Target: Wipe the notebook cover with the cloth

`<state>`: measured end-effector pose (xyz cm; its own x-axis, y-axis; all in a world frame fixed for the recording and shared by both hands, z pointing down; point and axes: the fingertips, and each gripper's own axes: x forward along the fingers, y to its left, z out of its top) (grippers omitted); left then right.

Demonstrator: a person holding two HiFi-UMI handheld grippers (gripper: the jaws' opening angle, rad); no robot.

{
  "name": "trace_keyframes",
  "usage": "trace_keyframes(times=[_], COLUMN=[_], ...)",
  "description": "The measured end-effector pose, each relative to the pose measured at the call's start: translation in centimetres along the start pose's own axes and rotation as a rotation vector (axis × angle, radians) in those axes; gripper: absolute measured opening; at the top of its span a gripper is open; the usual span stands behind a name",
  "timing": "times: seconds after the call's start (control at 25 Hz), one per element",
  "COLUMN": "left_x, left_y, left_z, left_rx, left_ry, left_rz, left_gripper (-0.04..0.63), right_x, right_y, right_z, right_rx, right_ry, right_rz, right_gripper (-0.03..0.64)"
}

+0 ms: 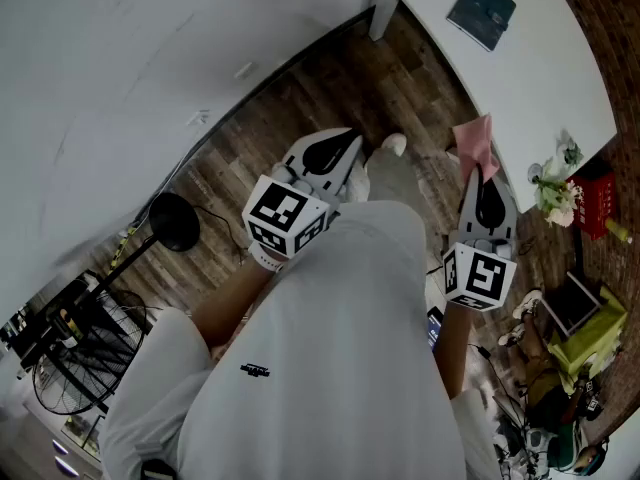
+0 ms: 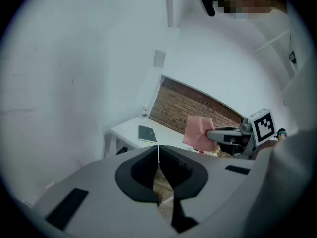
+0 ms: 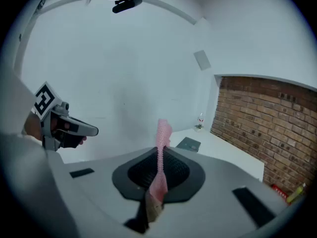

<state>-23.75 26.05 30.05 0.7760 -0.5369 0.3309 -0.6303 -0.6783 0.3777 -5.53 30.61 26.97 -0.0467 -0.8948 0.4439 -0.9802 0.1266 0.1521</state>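
Observation:
A dark teal notebook [image 1: 481, 11] lies flat on the white table [image 1: 540, 88], far from both grippers; it also shows as the notebook [image 2: 147, 134] and the notebook [image 3: 188, 144]. My right gripper [image 1: 470, 173] is shut on a pink cloth [image 1: 474, 145], which sticks up between its jaws as the cloth [image 3: 161, 148]. My left gripper [image 1: 352, 144] is shut with nothing in it, held over the wooden floor. From the left gripper view the cloth [image 2: 198, 132] hangs off the right gripper [image 2: 218, 134].
A small vase of flowers [image 1: 553, 185] and a red box [image 1: 596, 204] stand at the table's near end. A brick wall [image 3: 272, 128] runs behind the table. A black lamp base [image 1: 172, 220] and clutter sit on the wooden floor [image 1: 300, 118].

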Motion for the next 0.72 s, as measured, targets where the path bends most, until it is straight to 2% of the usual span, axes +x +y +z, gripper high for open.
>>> trace_keyframes(times=[0.12,0.28,0.48,0.56,0.72], left_x=[-2.5,-3.9,-2.7,-2.4,-1.6], left_y=[-0.9,-3.4,-7.7,-9.5,-12.9], left_z=[0.4,0.8,1.4,1.0,0.0], left_rx=[0.034,0.024,0.065,0.068,0.099], left_ry=[-0.017,-0.037,-0.055,-0.059,-0.03], left_rz=[0.025,0.041,0.062,0.08,0.089], left_gripper=[0.025,0.025,0.025,0.025,0.025], right_x=[-1.6,-4.2,-6.6,-7.8,-10.0], right_y=[0.7,0.3,-2.3,-3.6,-5.8], right_z=[-0.3,-1.2,-2.3,-3.5,-5.0], right_rx=[0.016,0.029,0.119,0.124,0.157], right_ry=[-0.01,-0.025,-0.083,-0.082,-0.108], right_rz=[0.026,0.057,0.083,0.081,0.074], right_gripper=[0.017,0.017,0.018,0.018,0.018])
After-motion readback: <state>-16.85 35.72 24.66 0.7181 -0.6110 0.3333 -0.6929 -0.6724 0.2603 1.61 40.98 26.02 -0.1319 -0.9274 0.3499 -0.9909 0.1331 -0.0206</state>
